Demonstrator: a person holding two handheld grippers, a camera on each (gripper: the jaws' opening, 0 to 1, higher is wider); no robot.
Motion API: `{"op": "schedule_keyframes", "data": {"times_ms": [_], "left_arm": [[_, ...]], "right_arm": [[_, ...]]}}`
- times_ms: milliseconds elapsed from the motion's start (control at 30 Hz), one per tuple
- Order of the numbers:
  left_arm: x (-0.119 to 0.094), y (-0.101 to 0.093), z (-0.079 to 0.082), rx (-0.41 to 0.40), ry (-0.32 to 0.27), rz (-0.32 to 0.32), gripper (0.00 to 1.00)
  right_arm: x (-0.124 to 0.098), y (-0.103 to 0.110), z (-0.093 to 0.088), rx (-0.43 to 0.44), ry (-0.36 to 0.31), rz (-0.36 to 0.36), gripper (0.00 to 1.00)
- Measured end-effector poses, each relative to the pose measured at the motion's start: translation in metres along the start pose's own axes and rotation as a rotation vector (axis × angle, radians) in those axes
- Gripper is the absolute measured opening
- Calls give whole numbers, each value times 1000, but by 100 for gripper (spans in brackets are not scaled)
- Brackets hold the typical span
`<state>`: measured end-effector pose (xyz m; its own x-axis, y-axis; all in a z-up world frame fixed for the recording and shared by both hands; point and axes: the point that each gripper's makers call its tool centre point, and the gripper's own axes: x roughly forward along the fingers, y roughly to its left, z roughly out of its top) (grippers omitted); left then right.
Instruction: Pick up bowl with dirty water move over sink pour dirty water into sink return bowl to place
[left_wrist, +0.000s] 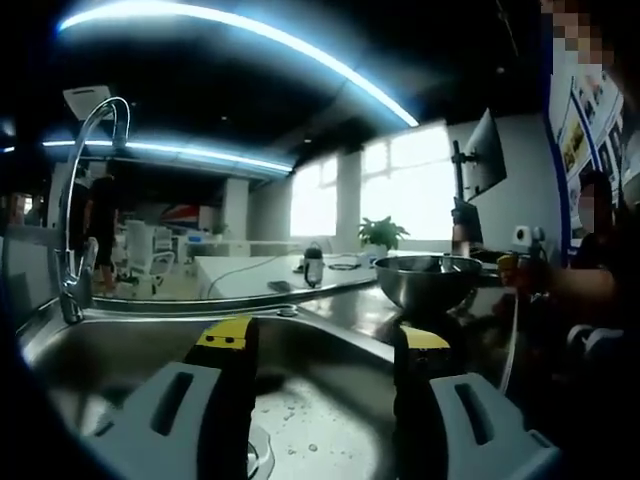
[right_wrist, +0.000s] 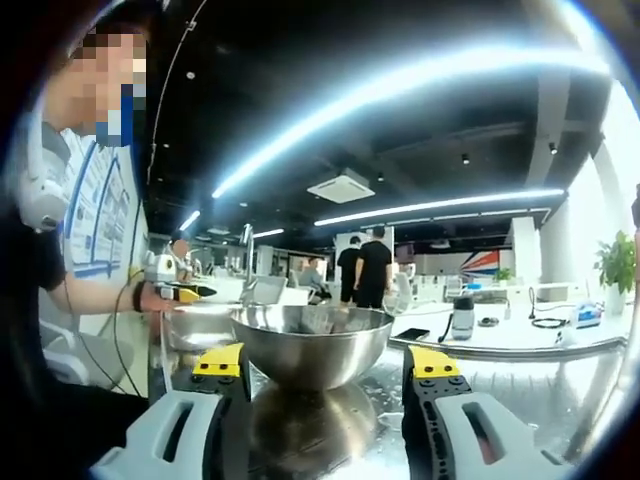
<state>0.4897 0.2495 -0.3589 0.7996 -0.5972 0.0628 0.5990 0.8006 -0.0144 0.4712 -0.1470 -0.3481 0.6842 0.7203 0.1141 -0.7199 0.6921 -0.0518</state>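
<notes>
Left gripper view first: we see our left gripper (left_wrist: 325, 345) with its fingers spread wide apart and nothing between them, hanging over the steel sink (left_wrist: 120, 345), whose wet basin lies just below. At the sink's far left edge stands the curved faucet (left_wrist: 85, 200). Off to the right, on the steel surface (left_wrist: 350, 305) past the sink rim, sits the metal bowl (left_wrist: 428, 280), upright and well apart from these fingers; we cannot tell from here whether it holds water. Beyond it a small dark bottle (left_wrist: 313, 265) stands on a white table, with a potted plant (left_wrist: 383, 235) near the bright windows. In the right gripper view our right gripper (right_wrist: 325, 365) also has its fingers open and empty, and the same bowl (right_wrist: 312, 345) rests on the reflective surface just ahead, framed between the two fingers but not touched by them. A seated person (right_wrist: 60, 260) is at the left, and two people in dark clothes (right_wrist: 366, 265) stand far back in the office.
</notes>
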Motion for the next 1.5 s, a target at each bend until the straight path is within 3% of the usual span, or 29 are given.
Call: {"op": "schedule_keyframes", "data": {"times_ms": [233, 433, 533, 733, 867, 933, 967, 1000, 1033, 1233, 1500], "left_arm": [[-2, 5, 6, -27, -29, 8, 53], [-2, 2, 8, 15, -37, 5, 53], [-4, 2, 11, 15, -54, 15, 53], [-4, 8, 11, 9, -50, 44, 53], [-3, 5, 8, 15, -39, 28, 53], [-2, 5, 7, 14, -35, 26, 53], [-2, 5, 6, 17, -33, 30, 53], [-1, 5, 6, 29, -32, 33, 53], [-1, 5, 6, 32, -32, 34, 53], [-7, 10, 16, 18, -88, 52, 53], [-3, 8, 9, 56, -49, 61, 53]], "right_arm": [[-1, 0, 4, 26, -20, -9, 48], [0, -4, 7, 78, -38, -16, 45], [0, -4, 2, 75, -11, -13, 38], [3, -4, -5, 77, 24, -3, 38], [3, 2, -5, 43, 21, 15, 38], [3, -2, -2, 36, 9, -2, 37], [3, -5, 5, 43, -27, -20, 35], [2, -5, 17, 68, -92, -7, 29], [1, -7, 18, 140, -96, -5, 24], [3, -12, 13, 166, -53, -13, 26], [9, -3, 2, 106, 36, 0, 26]]}}
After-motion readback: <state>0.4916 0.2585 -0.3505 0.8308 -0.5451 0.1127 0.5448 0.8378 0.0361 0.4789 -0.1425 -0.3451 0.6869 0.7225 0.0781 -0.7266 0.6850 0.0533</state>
